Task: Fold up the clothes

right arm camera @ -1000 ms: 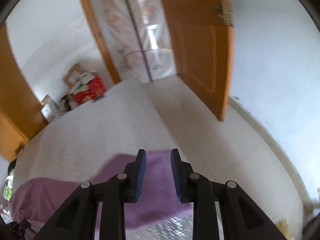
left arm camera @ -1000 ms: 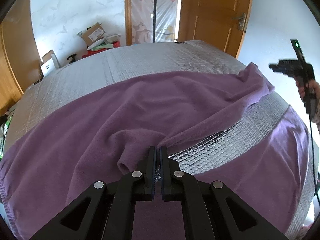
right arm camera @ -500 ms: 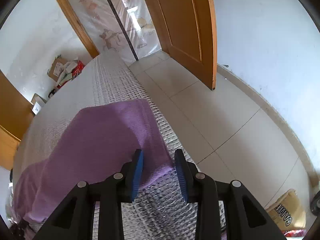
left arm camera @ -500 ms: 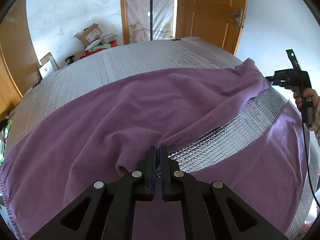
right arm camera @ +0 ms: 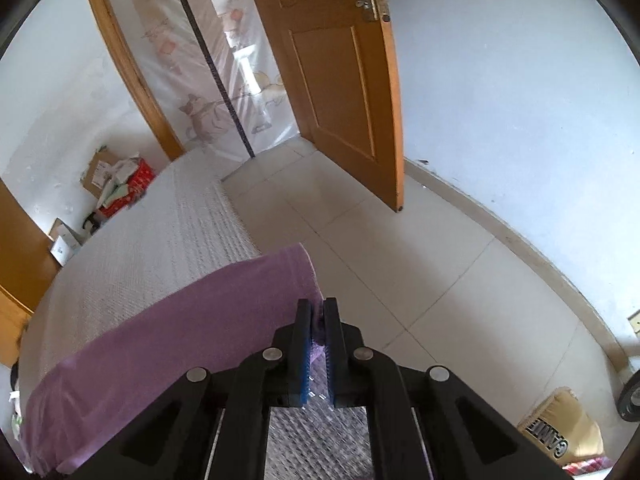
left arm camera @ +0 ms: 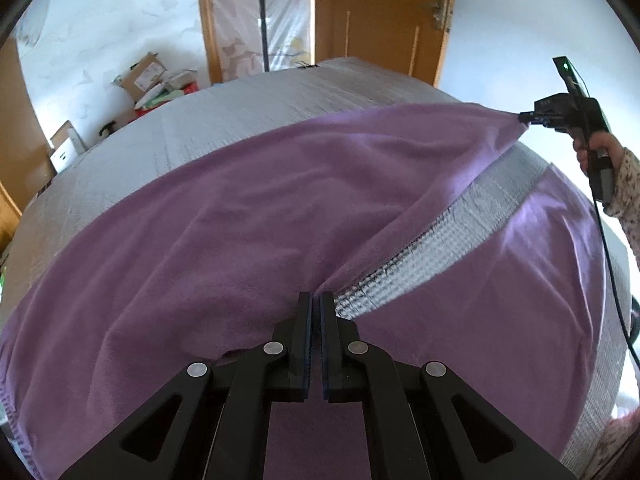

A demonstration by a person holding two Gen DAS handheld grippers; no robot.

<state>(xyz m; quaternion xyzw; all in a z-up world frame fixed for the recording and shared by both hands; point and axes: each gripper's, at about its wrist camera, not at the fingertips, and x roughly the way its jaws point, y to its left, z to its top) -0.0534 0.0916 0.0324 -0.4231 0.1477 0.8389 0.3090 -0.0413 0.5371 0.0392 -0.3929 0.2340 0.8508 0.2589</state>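
The purple cloth (left arm camera: 248,216) lies across the bed (left arm camera: 280,92), spread wide over the near half of the silver quilted cover, and a band of that cover (left arm camera: 452,240) shows between the raised flap and the part of the cloth that hangs toward the bed's near right edge. It looks soft and fleecy, light for its size, and it sags at once where nothing holds it — so I judge it will not keep any shape by itself and must be taken at the corners or along the hem, both ends together, or the middle will droop and wrinkle. The left claw (left arm camera: 316,312) is closed tight on the hem near the middle of the bed's near edge, with only a thin line between its fingers. The right claw (right arm camera: 318,320) is also closed, and a bunch of purple fabric is pinched between its blue pads (right arm camera: 306,360) at the cloth's corner, over the right edge of the bed. Half a second ago this right claw stood open around that corner with nothing gripped; now it has shut on it, and the edge between the two claws is pulled straighter and lifted off the cover — before it lay slack.
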